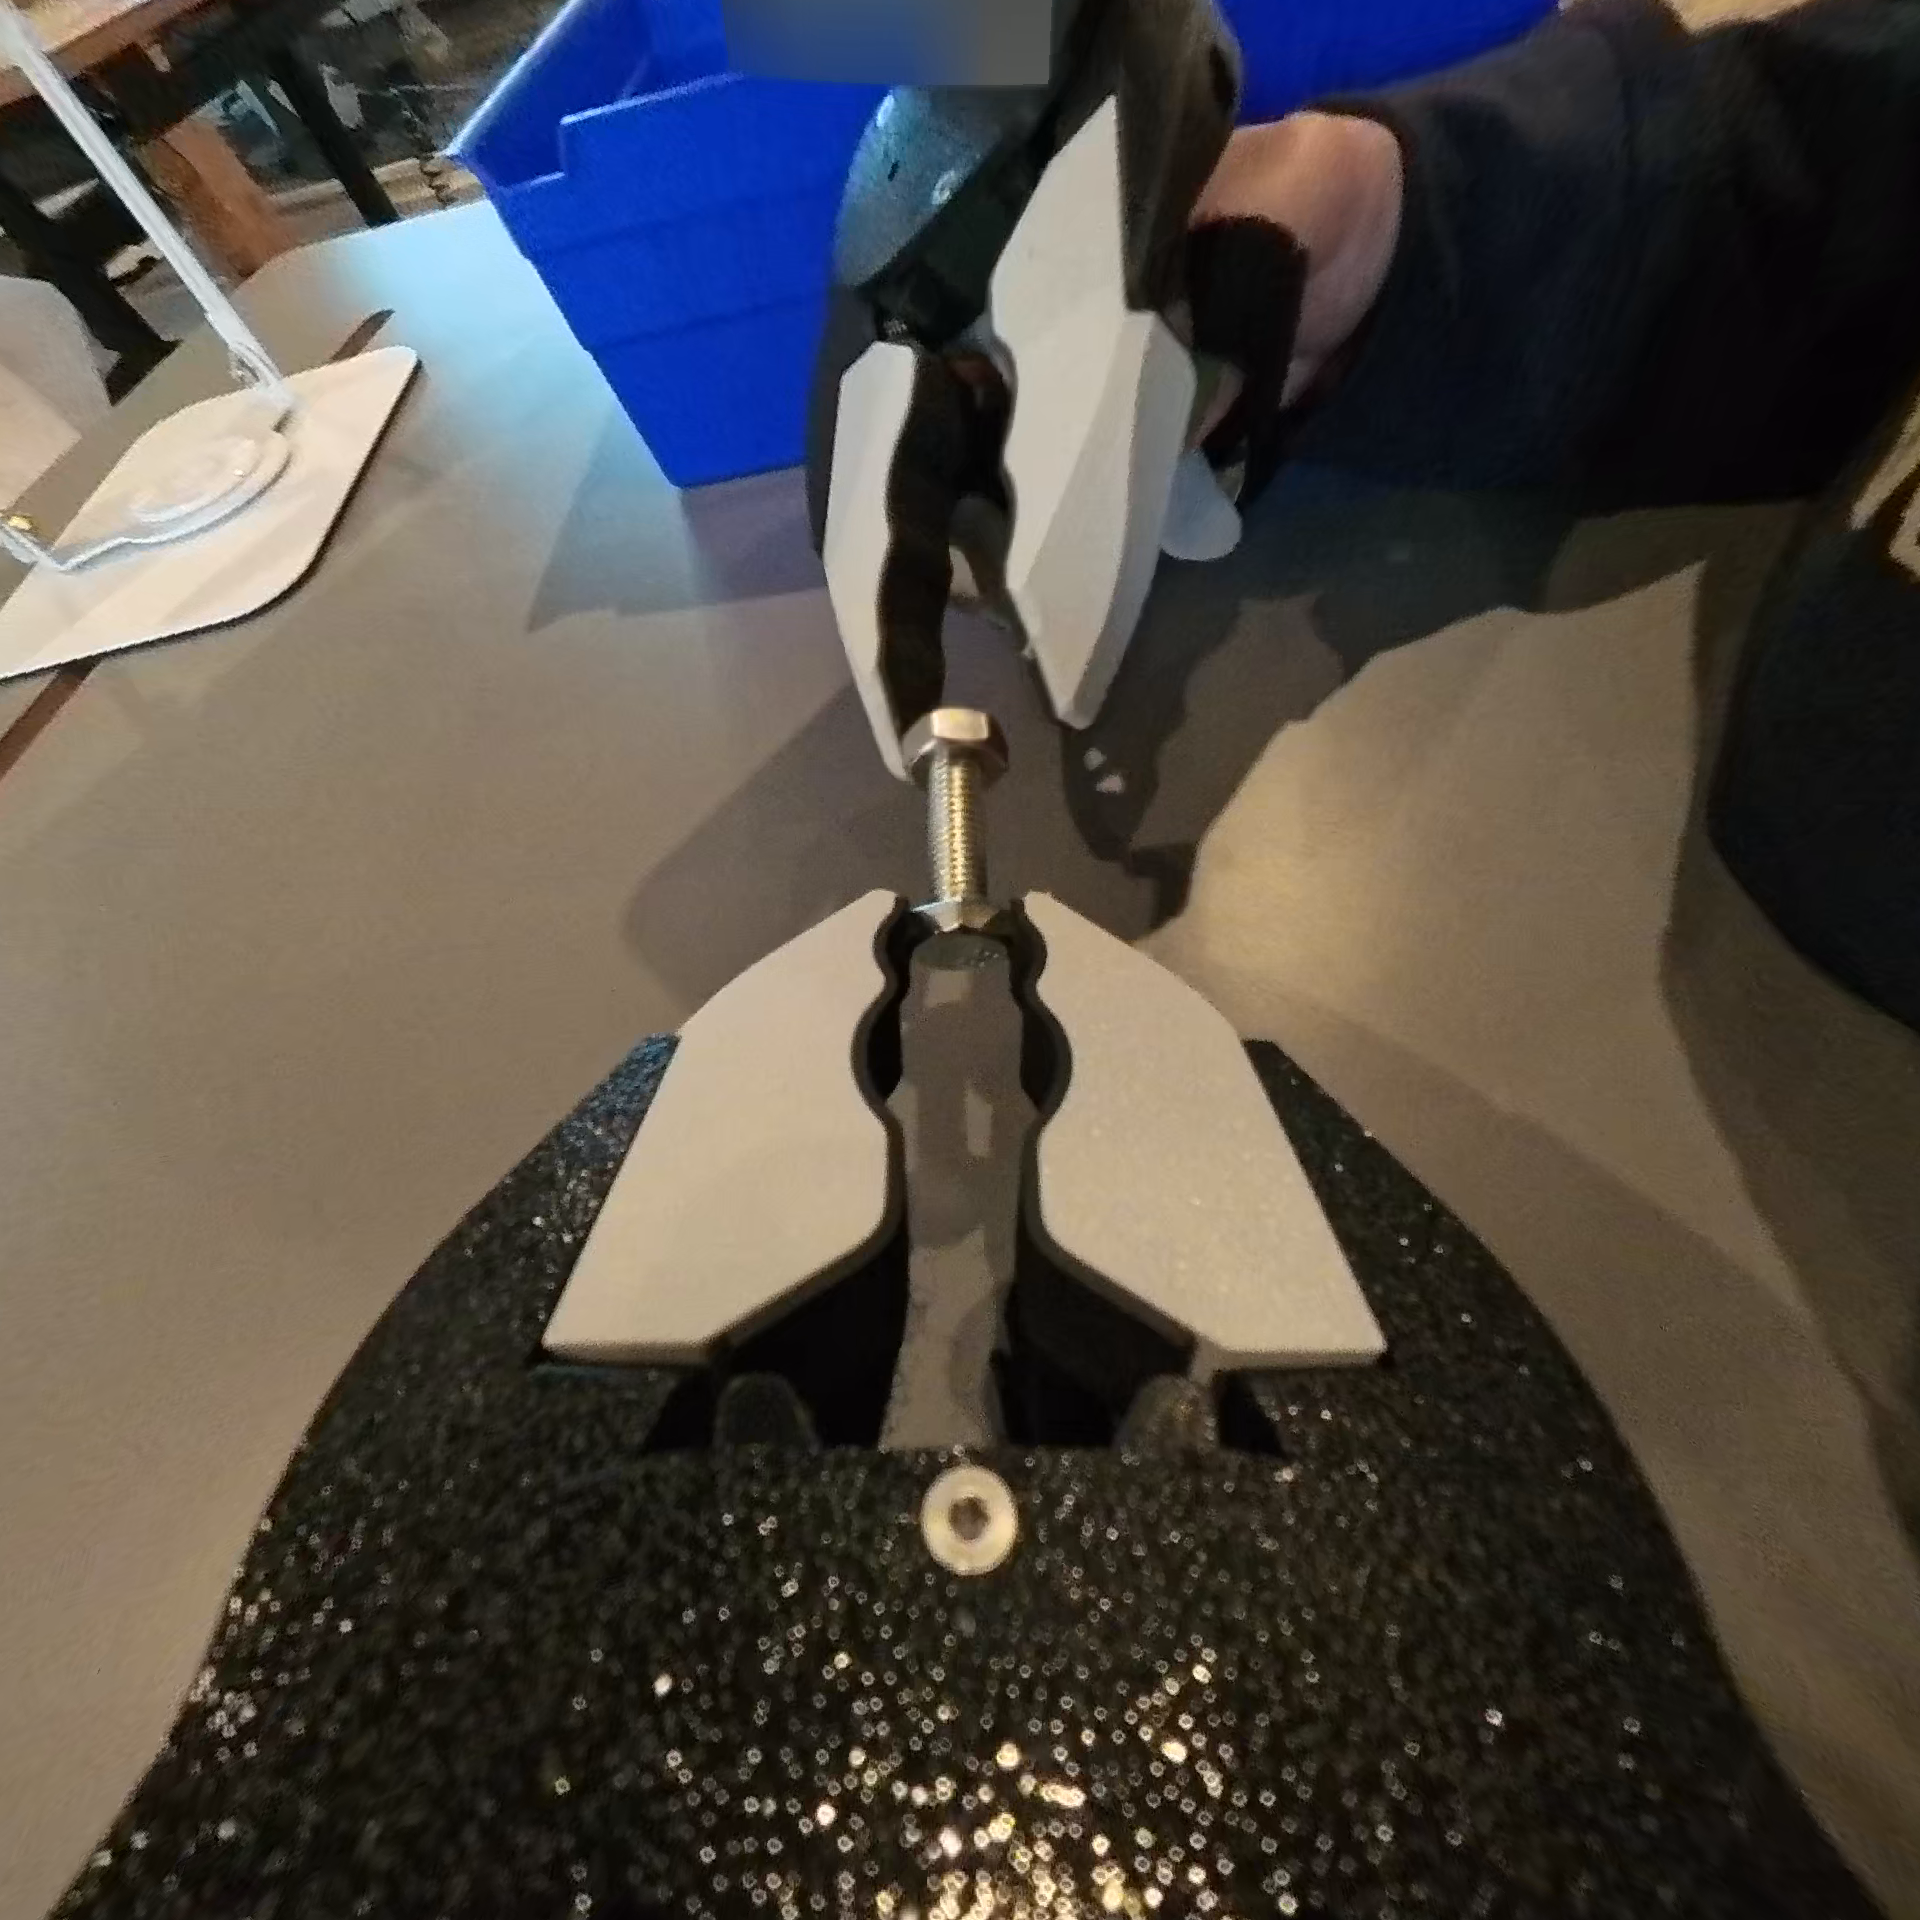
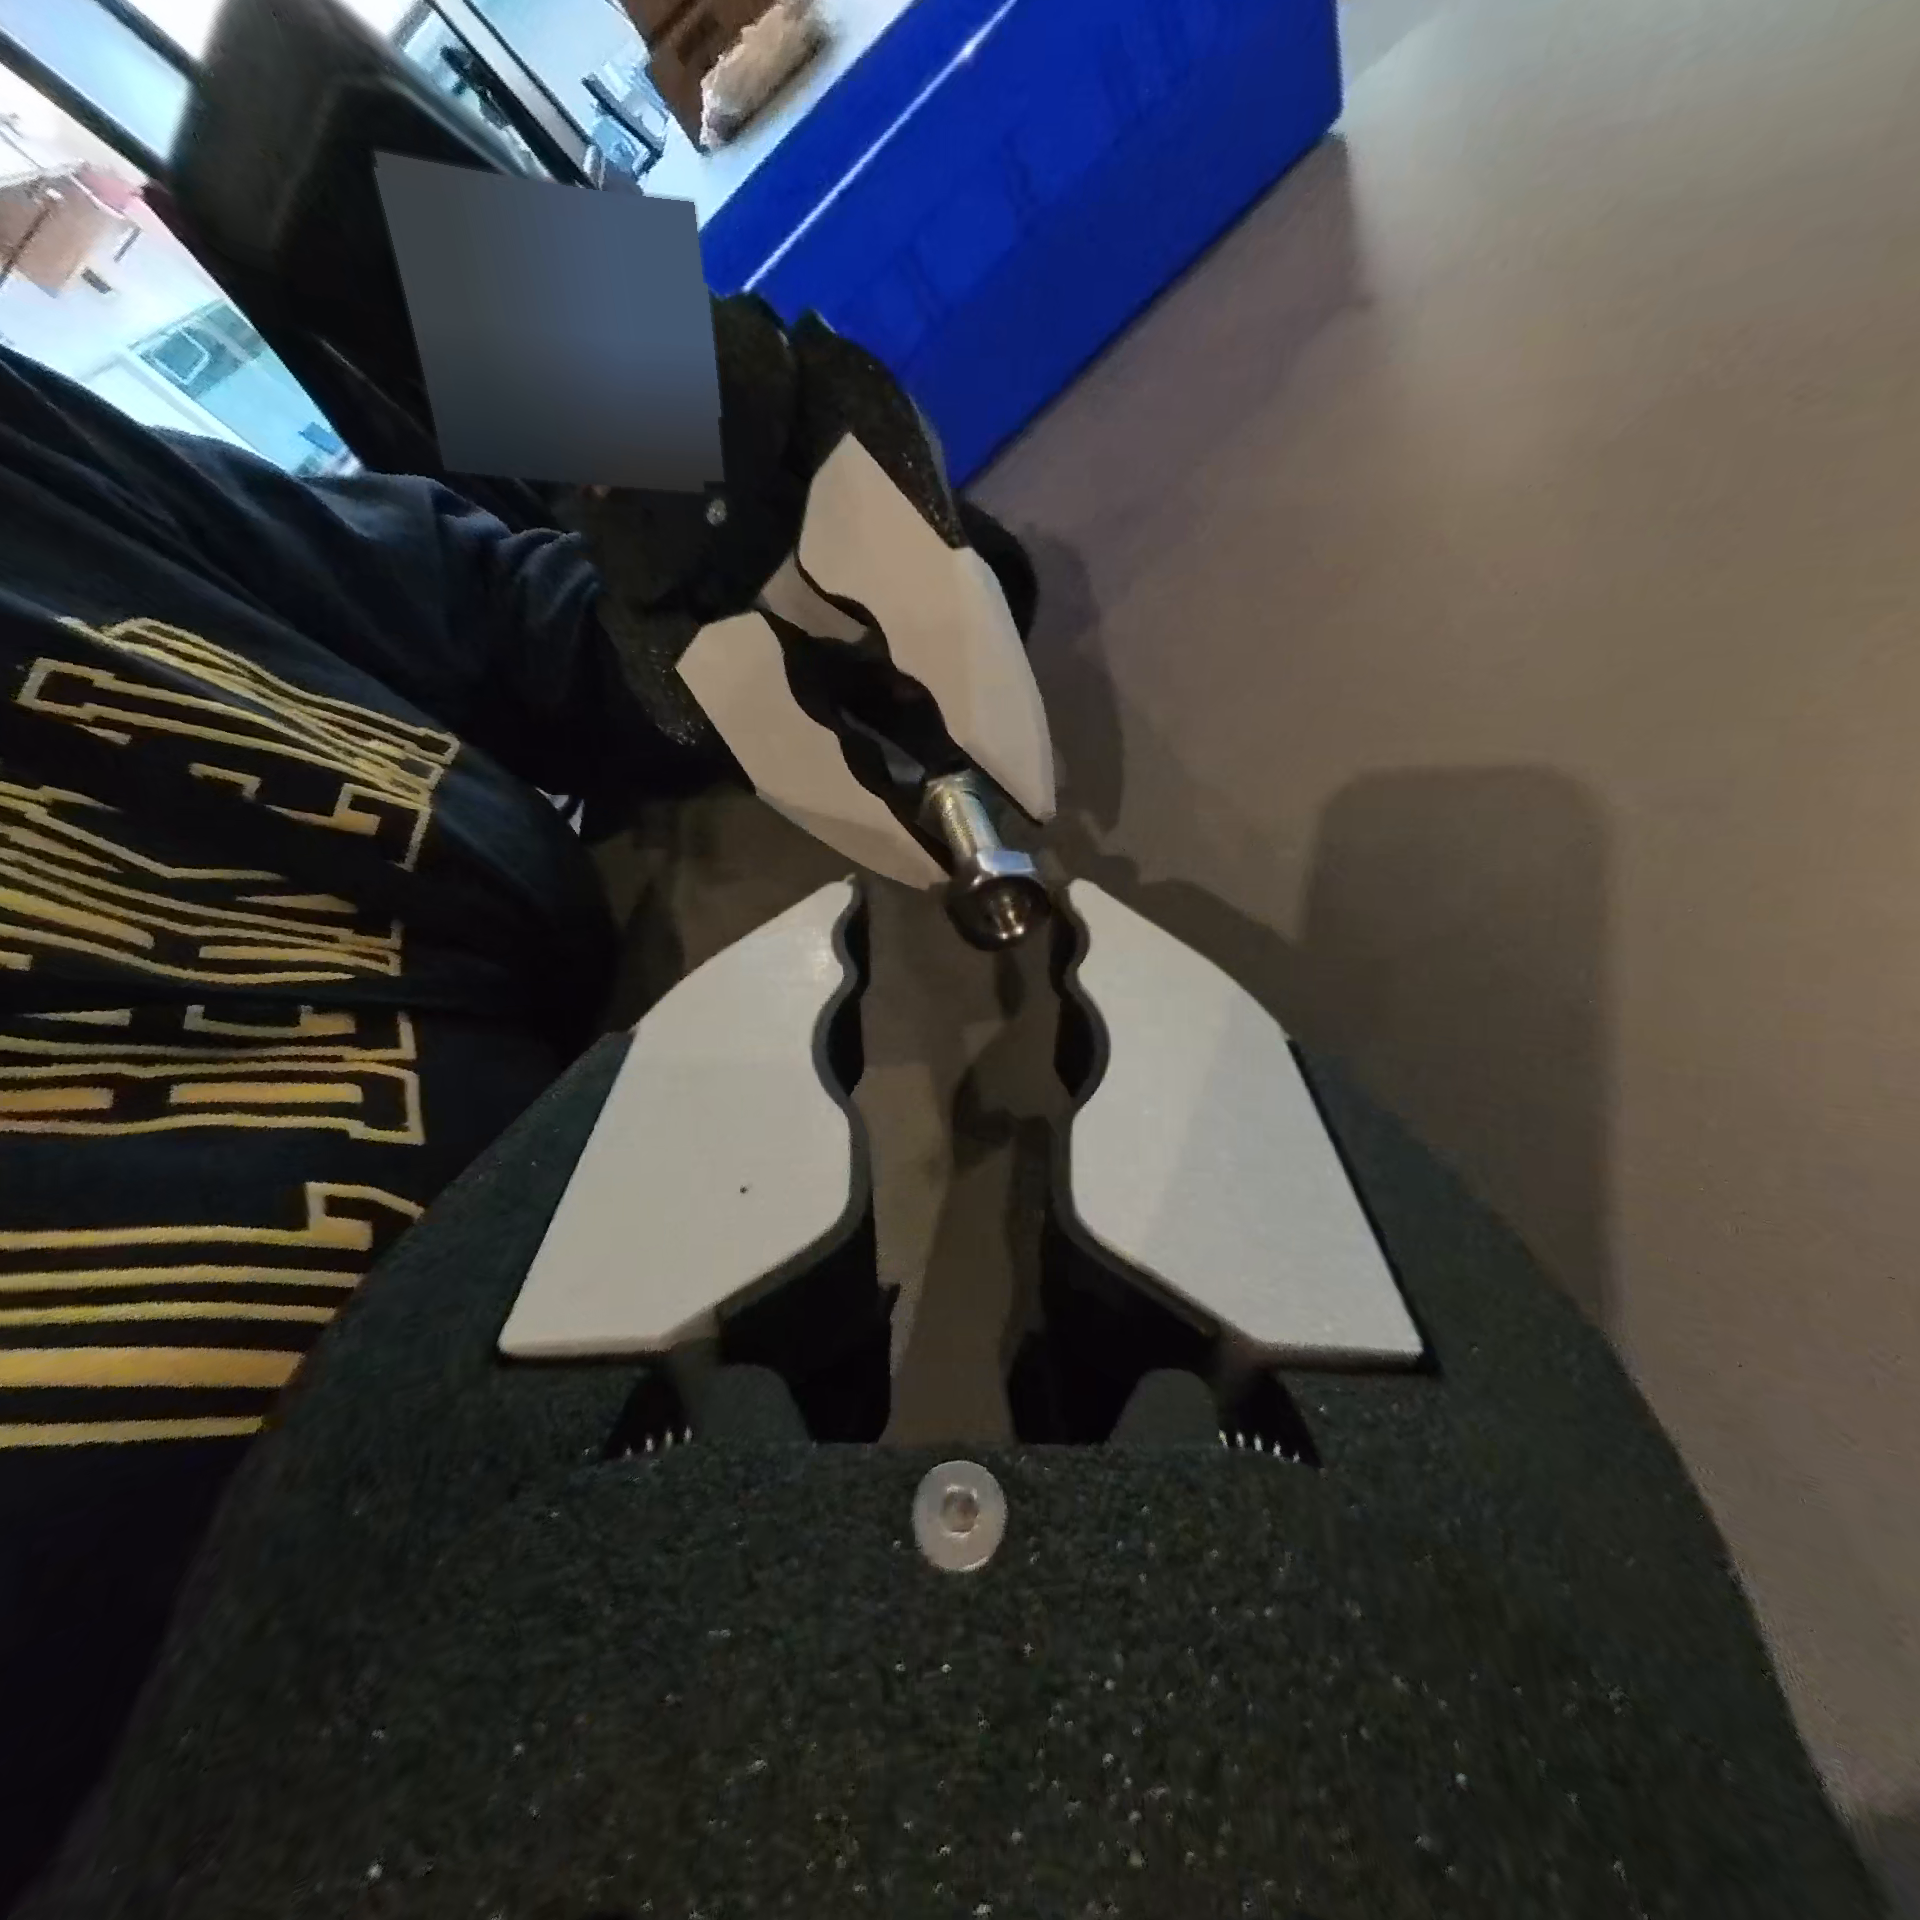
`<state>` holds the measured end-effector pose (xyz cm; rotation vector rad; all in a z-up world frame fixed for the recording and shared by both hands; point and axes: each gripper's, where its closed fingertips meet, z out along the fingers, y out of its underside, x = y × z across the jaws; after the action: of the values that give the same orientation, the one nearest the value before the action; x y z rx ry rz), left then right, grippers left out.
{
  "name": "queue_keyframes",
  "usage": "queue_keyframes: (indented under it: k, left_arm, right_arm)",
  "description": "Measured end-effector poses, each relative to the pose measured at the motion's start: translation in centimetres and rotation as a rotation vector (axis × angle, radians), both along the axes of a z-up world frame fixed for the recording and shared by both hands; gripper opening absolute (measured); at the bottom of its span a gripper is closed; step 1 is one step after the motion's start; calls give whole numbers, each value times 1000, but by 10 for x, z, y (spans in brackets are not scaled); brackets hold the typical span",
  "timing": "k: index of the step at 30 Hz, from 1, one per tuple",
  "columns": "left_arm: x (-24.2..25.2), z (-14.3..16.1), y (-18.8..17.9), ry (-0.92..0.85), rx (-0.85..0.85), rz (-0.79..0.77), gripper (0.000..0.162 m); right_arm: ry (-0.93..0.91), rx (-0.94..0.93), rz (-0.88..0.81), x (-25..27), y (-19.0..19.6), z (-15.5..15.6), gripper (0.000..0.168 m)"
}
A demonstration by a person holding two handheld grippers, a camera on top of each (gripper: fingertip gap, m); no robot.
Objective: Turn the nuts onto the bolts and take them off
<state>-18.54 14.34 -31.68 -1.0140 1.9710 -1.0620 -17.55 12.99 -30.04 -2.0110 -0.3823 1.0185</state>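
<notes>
My left gripper (image 1: pixel 961 914) is shut on the hex head of a silver bolt (image 1: pixel 951 831) and holds it above the grey table (image 1: pixel 364 987), shaft pointing away. A silver nut (image 1: pixel 954 743) sits on the far end of the thread. My right gripper (image 1: pixel 989 743) comes in from the top. Its fingers stand apart around the nut: one finger touches it and the other is clear. In the right wrist view the nut (image 2: pixel 997 904) lies between my right gripper's (image 2: pixel 964 896) spread fingers, nearer the right one. The left gripper (image 2: pixel 985 852) holds the bolt (image 2: pixel 961 826) just beyond.
A blue plastic bin (image 1: pixel 675 291) stands on the table behind the grippers and also shows in the right wrist view (image 2: pixel 1039 208). A white base plate of a stand (image 1: pixel 208 499) lies at the far left. A person's dark sleeve (image 1: pixel 1610 312) and sweatshirt (image 2: pixel 208 935) are close by. My two grippers' fingertips are within a few centimetres of each other.
</notes>
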Motion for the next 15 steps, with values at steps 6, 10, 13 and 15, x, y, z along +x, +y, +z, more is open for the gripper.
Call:
queue_keyframes:
  k: [6,10,13,15]
  left_arm:
    - [0,2,2,1,-30,6,17]
    - [0,2,1,7,-31,0,18]
    - [0,0,0,14,-17,-4,17]
    - [1,-1,1,20,-11,4,17]
  right_arm:
    - [-97,101,30,-7,0,3,46]
    - [-159,158,31,-10,0,4,50]
    - [-176,206,47,-12,-1,7,52]
    - [-165,243,90,-20,-6,13,44]
